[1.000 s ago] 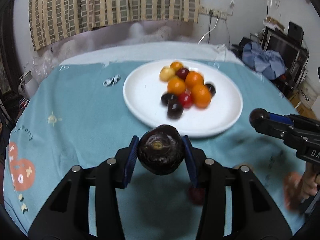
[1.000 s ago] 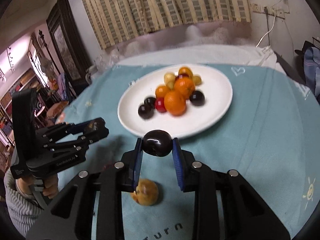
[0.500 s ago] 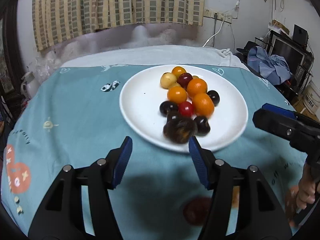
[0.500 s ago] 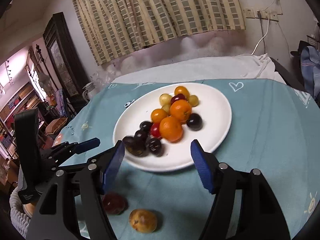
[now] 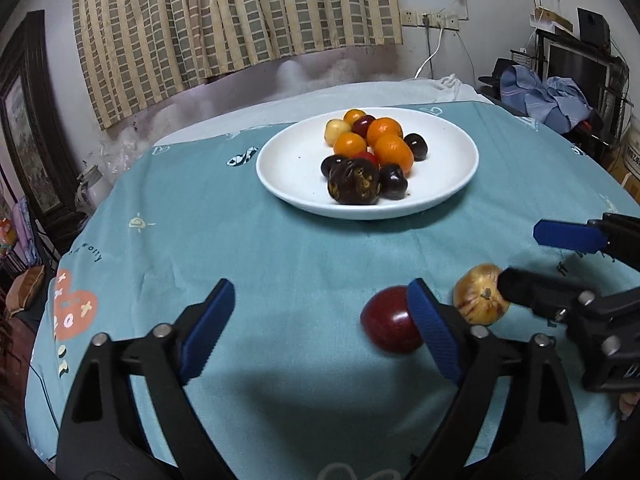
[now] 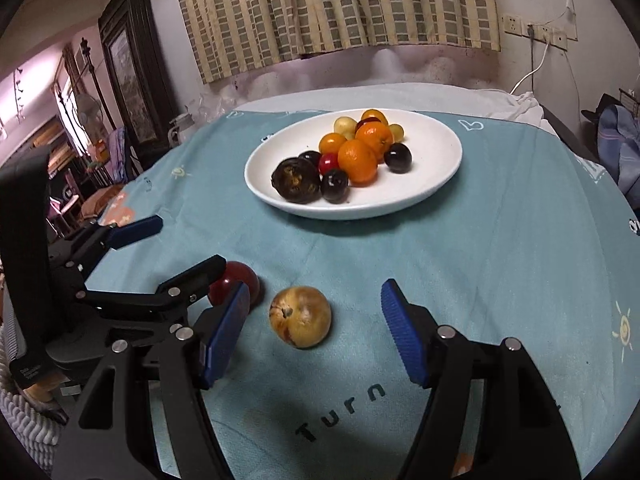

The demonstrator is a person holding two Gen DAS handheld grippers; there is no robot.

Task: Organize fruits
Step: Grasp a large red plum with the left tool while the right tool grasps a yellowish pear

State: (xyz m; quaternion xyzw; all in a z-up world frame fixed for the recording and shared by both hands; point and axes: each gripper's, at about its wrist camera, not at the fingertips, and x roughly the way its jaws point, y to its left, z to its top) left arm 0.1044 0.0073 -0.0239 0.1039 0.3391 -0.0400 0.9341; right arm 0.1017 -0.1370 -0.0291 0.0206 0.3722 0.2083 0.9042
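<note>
Teal tablecloth (image 5: 280, 264) covers the table. White plate (image 5: 296, 160) sits mid-table with a fruit pile: oranges (image 5: 394, 152), dark plums (image 5: 394, 181), one wrinkled dark passion fruit (image 5: 354, 182) at the near edge. Left gripper (image 5: 320, 322) jaws spread wide, nothing held, low over cloth. Right gripper (image 6: 314, 332) also released, empty. Yellow-brown fruit (image 6: 301, 317) lies on cloth between right gripper's fingers, not touched. Red plum (image 5: 390, 320) just beside it, partly behind left gripper's right finger.

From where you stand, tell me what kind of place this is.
Likely a lived-in home room: a cloth-covered table with a plate of fruit, striped curtains, and a dark wood cabinet.
</note>
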